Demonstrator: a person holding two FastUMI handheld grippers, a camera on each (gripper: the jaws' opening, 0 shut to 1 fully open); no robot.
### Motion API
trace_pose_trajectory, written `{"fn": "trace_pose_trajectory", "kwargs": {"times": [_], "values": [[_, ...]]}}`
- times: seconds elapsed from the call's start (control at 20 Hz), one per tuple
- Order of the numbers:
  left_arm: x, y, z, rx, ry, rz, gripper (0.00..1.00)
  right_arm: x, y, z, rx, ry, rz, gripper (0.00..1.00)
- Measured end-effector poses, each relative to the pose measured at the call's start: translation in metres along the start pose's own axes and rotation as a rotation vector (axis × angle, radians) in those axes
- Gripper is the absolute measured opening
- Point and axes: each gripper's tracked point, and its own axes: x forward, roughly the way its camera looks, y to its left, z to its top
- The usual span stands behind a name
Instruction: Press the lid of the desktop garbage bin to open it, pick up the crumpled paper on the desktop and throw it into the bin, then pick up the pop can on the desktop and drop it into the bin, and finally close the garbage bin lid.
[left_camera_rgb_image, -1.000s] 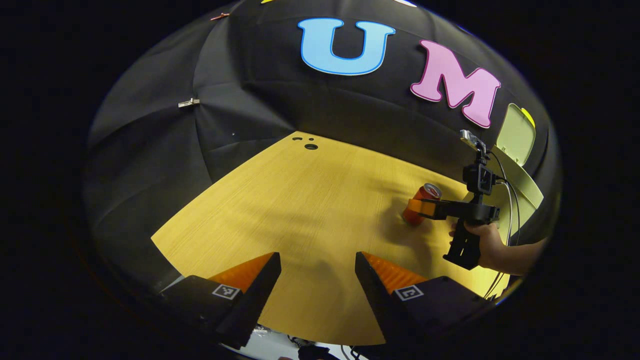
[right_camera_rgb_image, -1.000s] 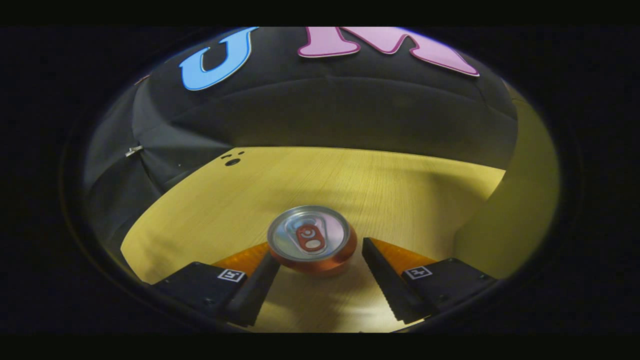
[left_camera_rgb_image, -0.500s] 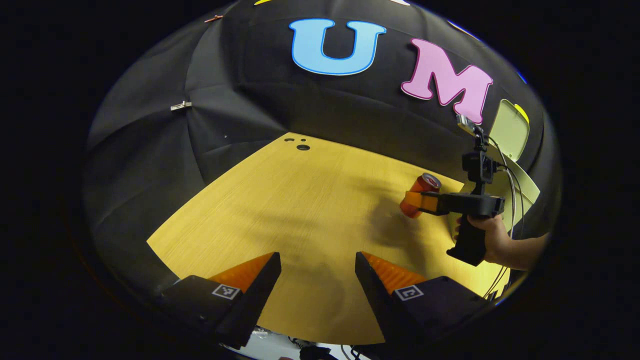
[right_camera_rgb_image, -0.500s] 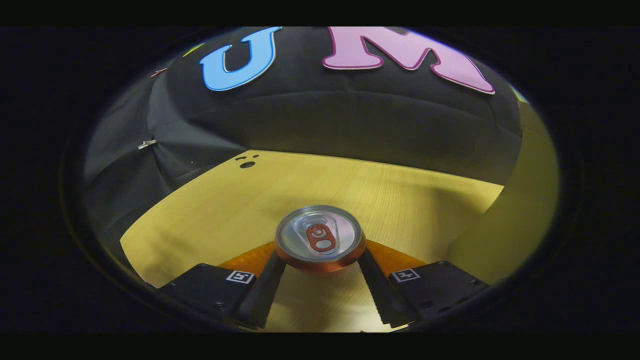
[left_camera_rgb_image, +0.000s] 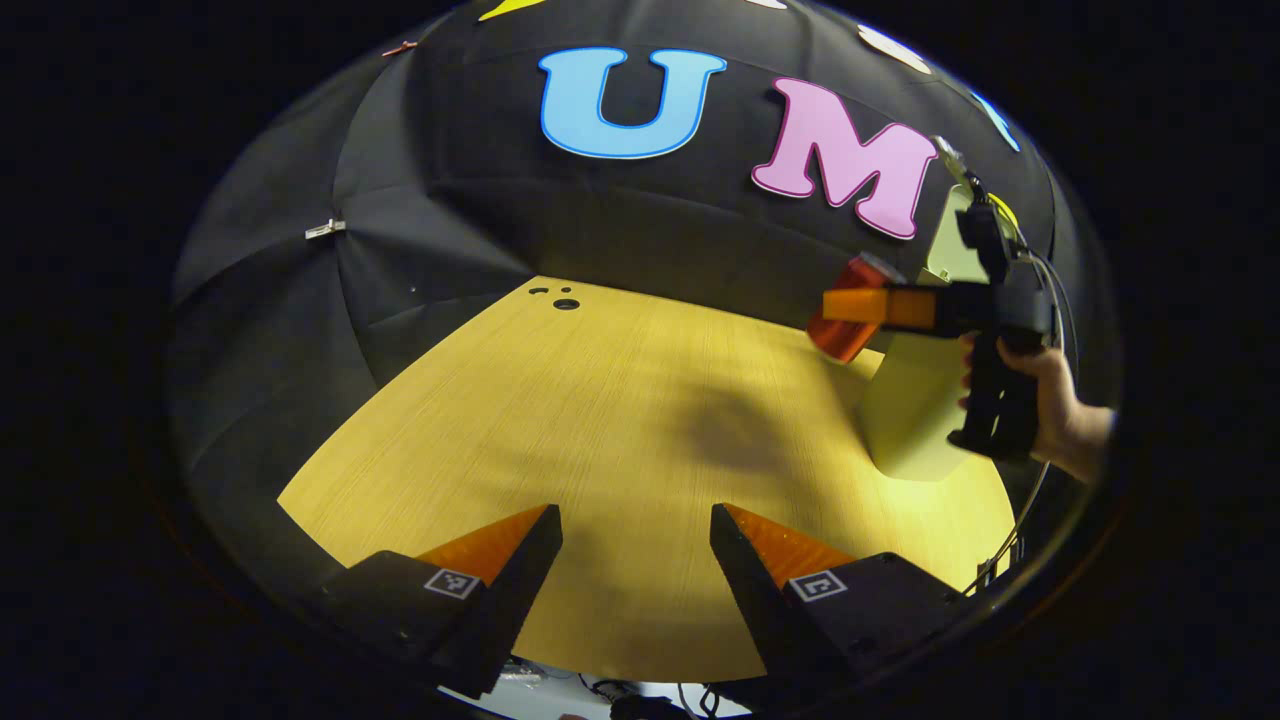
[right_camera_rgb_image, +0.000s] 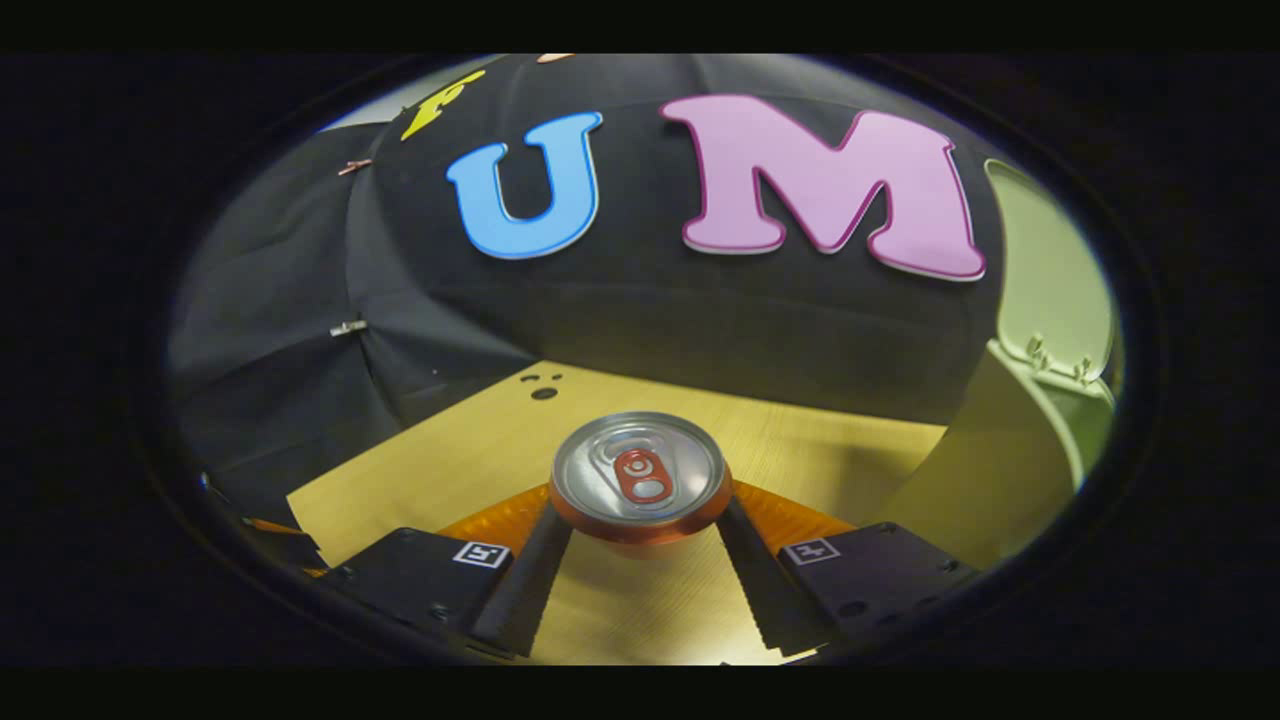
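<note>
A red pop can (right_camera_rgb_image: 638, 475) with a silver top sits between the fingers of my right gripper (right_camera_rgb_image: 640, 512), which is shut on it and holds it in the air above the table. In the left gripper view, that can (left_camera_rgb_image: 848, 330) hangs tilted in the right gripper (left_camera_rgb_image: 845, 305), held by a hand (left_camera_rgb_image: 1050, 400), beside the top of the pale green bin (left_camera_rgb_image: 910, 420). The bin's lid (right_camera_rgb_image: 1050, 270) stands open behind the bin's body (right_camera_rgb_image: 990, 480). My left gripper (left_camera_rgb_image: 635, 545) is open with nothing in it, low over the table's near edge.
The yellow wooden table (left_camera_rgb_image: 600, 420) has small dark holes (left_camera_rgb_image: 565, 302) near its far left corner. Black cloth walls close it in at the back and left. A cable (left_camera_rgb_image: 1040, 270) trails from the right gripper.
The right gripper closed on the can, then lifted it off the table up to the level of the bin's top. The left gripper has stayed open and in place.
</note>
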Motion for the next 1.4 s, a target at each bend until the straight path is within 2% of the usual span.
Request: {"fn": "trace_pose_trajectory", "kwargs": {"times": [0.1, 0.15, 0.2, 0.55, 0.9, 1.4], "values": [[-0.001, -0.004, -0.001, 0.001, -0.003, -0.027, 0.96, -0.016, -0.005, 0.026, 0.015, -0.044, -0.012, 0.87], [-0.001, -0.004, -0.002, -0.004, -0.003, -0.039, 0.92, -0.024, -0.009, 0.04, 0.02, -0.065, -0.024, 0.87], [-0.002, -0.005, -0.001, -0.01, -0.003, -0.051, 0.96, -0.033, -0.015, 0.053, 0.029, -0.087, -0.035, 0.83], [0.001, -0.004, 0.003, -0.008, -0.007, -0.077, 0.96, -0.084, -0.06, 0.118, 0.051, -0.21, -0.131, 0.83], [0.011, -0.012, 0.009, 0.024, 0.001, -0.1, 0.96, -0.115, -0.127, 0.13, 0.081, -0.253, -0.261, 0.83], [0.039, -0.052, 0.018, 0.057, 0.021, -0.139, 0.96, -0.139, -0.212, 0.119, 0.101, -0.239, -0.404, 0.83]]}}
